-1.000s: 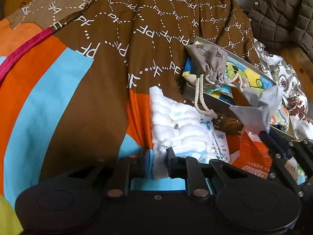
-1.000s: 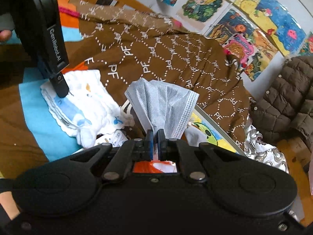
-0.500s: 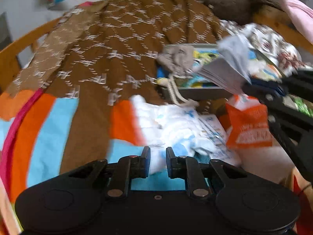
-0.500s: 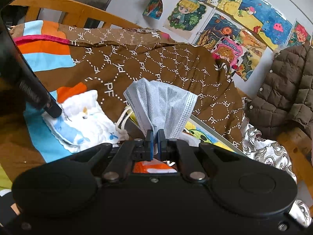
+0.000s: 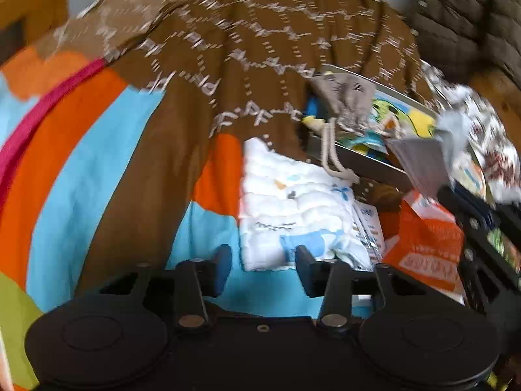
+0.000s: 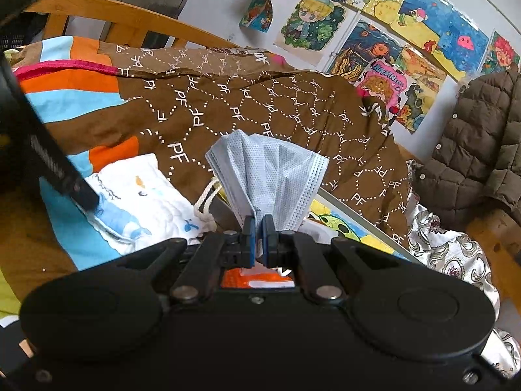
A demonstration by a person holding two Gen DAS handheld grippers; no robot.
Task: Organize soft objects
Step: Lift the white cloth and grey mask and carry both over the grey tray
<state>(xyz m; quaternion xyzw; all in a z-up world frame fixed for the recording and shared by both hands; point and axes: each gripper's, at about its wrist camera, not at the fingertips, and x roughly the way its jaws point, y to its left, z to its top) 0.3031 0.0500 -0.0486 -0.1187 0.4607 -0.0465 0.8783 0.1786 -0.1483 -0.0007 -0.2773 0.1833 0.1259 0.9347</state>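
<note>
A white quilted cloth (image 5: 293,205) with blue prints lies flat on the striped bedspread (image 5: 81,179). My left gripper (image 5: 263,262) hovers at its near edge with jaws opening; the cloth's edge sits between the fingers, and the pads do not press on it. In the right wrist view the same cloth (image 6: 146,195) shows with a left finger (image 6: 65,179) at its corner. My right gripper (image 6: 259,238) is shut on a pale blue face mask (image 6: 270,169), held up in the air. The left wrist view shows the mask (image 5: 420,163) blurred at the right.
A grey drawstring pouch (image 5: 345,97) rests on a flat tin with a cartoon lid (image 5: 358,163). An orange packet (image 5: 426,238) lies beside the cloth. A brown quilted jacket (image 6: 472,150), a wooden bed rail (image 6: 130,19) and wall posters (image 6: 374,32) stand behind.
My left jaws, shut on the white cloth's edge before, have spread apart and let it go. The right gripper has kept the mask and tipped its view up a little.
</note>
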